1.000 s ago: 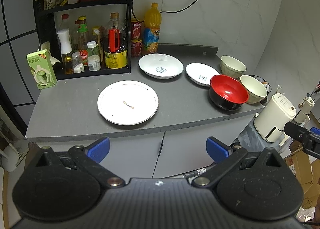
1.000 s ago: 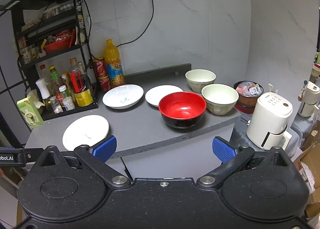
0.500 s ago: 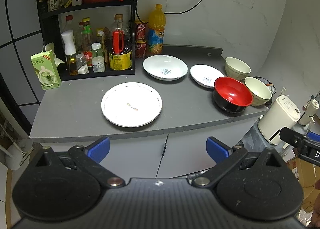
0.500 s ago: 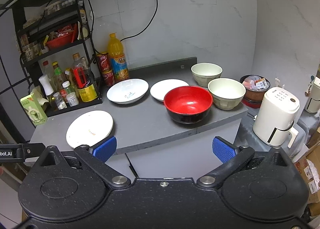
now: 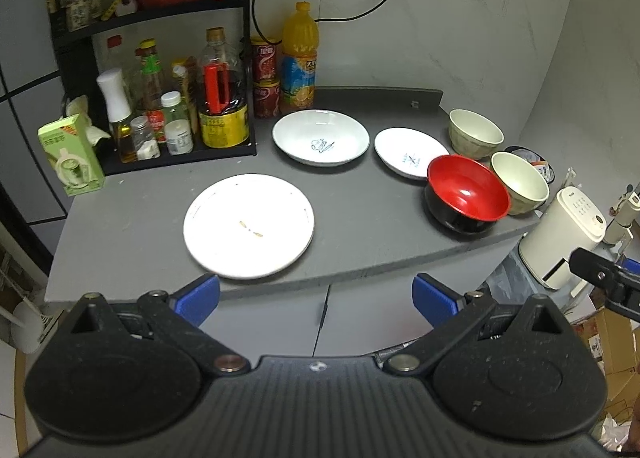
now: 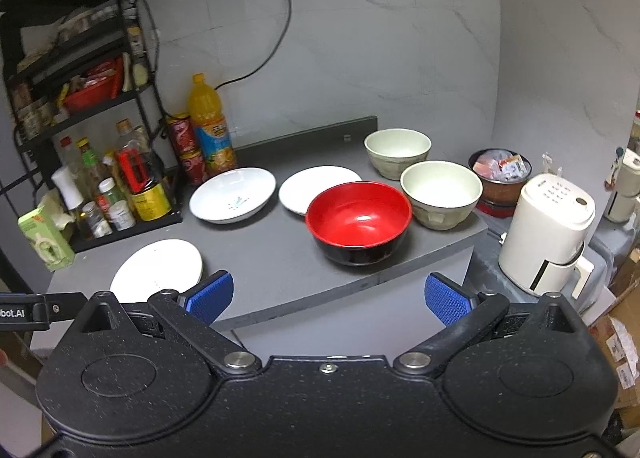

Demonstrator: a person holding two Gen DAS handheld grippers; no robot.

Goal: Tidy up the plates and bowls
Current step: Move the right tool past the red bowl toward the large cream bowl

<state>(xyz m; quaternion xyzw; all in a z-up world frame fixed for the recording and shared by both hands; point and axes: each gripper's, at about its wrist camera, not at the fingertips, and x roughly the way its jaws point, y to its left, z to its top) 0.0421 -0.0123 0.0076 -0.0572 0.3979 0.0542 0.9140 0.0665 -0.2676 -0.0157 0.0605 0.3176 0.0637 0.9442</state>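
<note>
Both grippers, left (image 5: 316, 294) & right (image 6: 327, 294), level, wide apart, off counter (image 5: 360, 217).

Flat plate (image 5: 249, 225) sat front-left on the surface (image 5: 360, 217). Deep plate (image 5: 320, 136) lay behind it, small plate (image 5: 410, 151) to its right. Three bowls (image 5: 466, 193) clustered at right end, rack (image 5: 152, 57) stood back-left.

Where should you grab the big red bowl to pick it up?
Probably by its rim. The red bowl stands upright and open near the counter's front edge, so one finger could slip inside and one outside its near wall, coming from above. The right gripper, open, faces it most directly.
</note>
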